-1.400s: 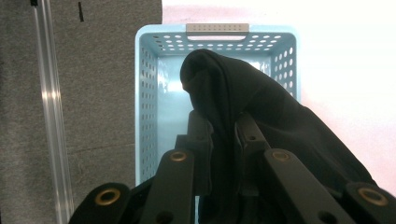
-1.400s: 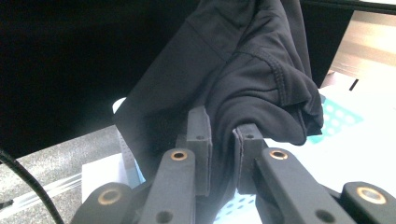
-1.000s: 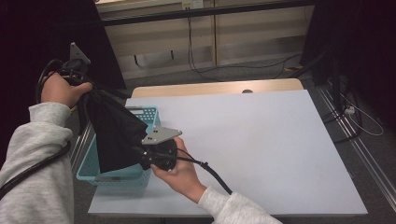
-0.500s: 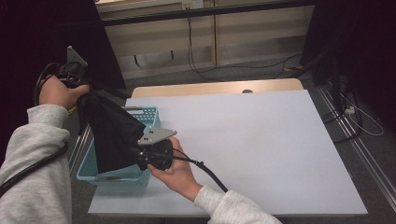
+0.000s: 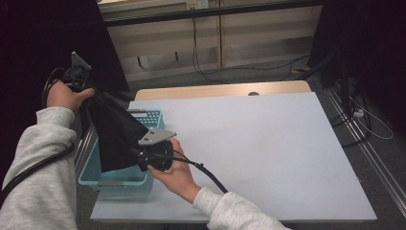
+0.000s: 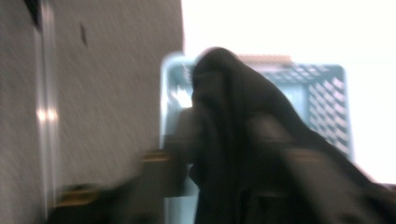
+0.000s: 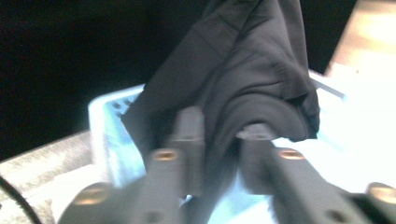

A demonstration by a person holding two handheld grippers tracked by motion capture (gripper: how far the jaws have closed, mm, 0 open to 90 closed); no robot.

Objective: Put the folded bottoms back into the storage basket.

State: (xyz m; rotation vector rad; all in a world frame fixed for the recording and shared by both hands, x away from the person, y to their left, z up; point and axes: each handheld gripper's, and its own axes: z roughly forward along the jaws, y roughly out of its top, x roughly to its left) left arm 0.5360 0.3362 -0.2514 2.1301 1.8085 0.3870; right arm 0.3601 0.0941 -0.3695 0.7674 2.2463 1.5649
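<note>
A black garment (image 5: 117,136) hangs stretched between my two grippers above a teal plastic basket (image 5: 119,181) at the table's left edge. My left gripper (image 5: 91,93) is up at the left with the cloth's top corner. My right gripper (image 5: 137,155) is lower, at the basket's right rim. Both pairs of jaws have just been opening. In the right gripper view the jaws (image 7: 219,130) stand apart with the garment (image 7: 243,70) loose in the gap. The left gripper view is blurred. There the garment (image 6: 243,121) drapes between the spread jaws (image 6: 226,135), over the basket (image 6: 327,93).
The white table (image 5: 268,143) stretches right of the basket. The person's grey sleeves come in from the bottom and left. A black cable (image 5: 210,175) trails from the right gripper. Dark curtains and floor cables lie beyond the table.
The left hand has sunk a little with the garment's top. The right hand has shifted slightly left. The cloth still hangs between the two grippers.
</note>
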